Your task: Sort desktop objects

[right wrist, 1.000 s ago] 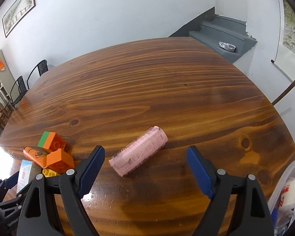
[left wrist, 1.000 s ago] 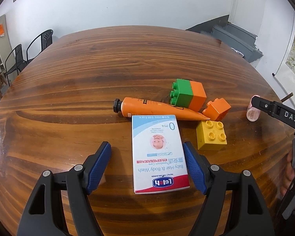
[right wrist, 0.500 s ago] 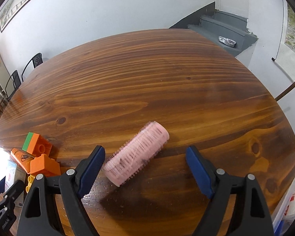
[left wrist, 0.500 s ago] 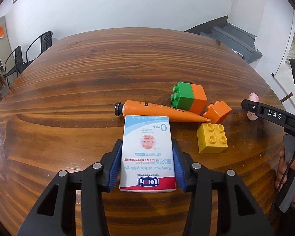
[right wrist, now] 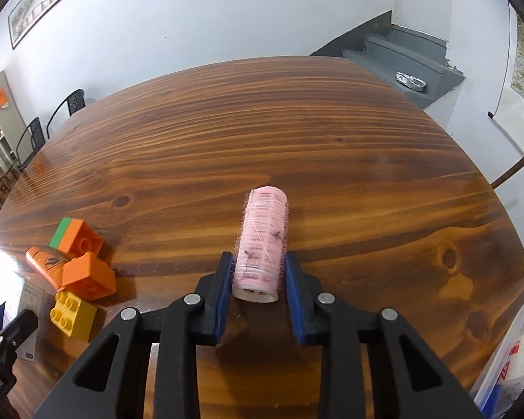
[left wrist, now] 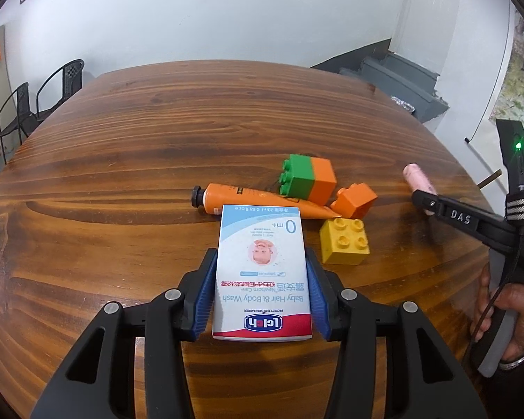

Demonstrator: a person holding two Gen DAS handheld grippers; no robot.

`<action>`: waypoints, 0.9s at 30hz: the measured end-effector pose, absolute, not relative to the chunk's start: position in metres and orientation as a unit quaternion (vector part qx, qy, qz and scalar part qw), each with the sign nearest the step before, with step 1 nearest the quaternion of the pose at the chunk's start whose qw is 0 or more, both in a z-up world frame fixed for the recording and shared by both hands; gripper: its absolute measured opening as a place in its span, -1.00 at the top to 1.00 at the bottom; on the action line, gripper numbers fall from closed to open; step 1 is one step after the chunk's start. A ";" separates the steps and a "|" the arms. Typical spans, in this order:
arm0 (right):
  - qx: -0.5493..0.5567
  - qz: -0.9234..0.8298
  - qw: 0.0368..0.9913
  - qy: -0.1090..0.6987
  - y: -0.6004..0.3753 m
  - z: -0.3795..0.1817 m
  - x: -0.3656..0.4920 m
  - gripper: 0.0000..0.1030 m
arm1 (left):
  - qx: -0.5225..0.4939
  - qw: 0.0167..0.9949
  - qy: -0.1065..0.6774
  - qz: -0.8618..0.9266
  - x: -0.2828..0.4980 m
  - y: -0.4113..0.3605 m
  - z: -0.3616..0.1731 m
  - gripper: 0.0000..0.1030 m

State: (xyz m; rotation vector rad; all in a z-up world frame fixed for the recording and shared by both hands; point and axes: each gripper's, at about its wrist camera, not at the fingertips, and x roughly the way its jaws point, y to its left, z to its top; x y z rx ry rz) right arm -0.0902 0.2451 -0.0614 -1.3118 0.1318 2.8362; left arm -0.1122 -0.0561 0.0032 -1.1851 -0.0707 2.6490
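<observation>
Left hand-held gripper (left wrist: 262,293): ribbed blue pads clamped on both long sides of flat rectangular baby-wash carton (left wrist: 262,272), glossy card, lying face-up on surface (left wrist: 122,174). Right hand-held gripper (right wrist: 258,289): pads clenched on near end of pink hair roller (right wrist: 263,241), cylindrical, bristly mesh skin, far end pointing away. Just beyond carton: yellow studded brick (left wrist: 344,241), smooth plastic, beside carton's right edge. Behind carton's far edge: orange tube (left wrist: 258,200), tapered, black cap at left, lying flat. Orange brick (left wrist: 354,200) tilted at tube's crimped end. Green-and-orange stacked brick (left wrist: 307,176) on its side behind tube. Surface: varnished, strongly grained brown wood, rounded outline.
</observation>
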 end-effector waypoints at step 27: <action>-0.316 0.946 0.034 0.055 0.226 -0.033 -0.018 0.38 | -0.345 0.156 -0.020 0.925 -0.081 -0.038 0.033 0.03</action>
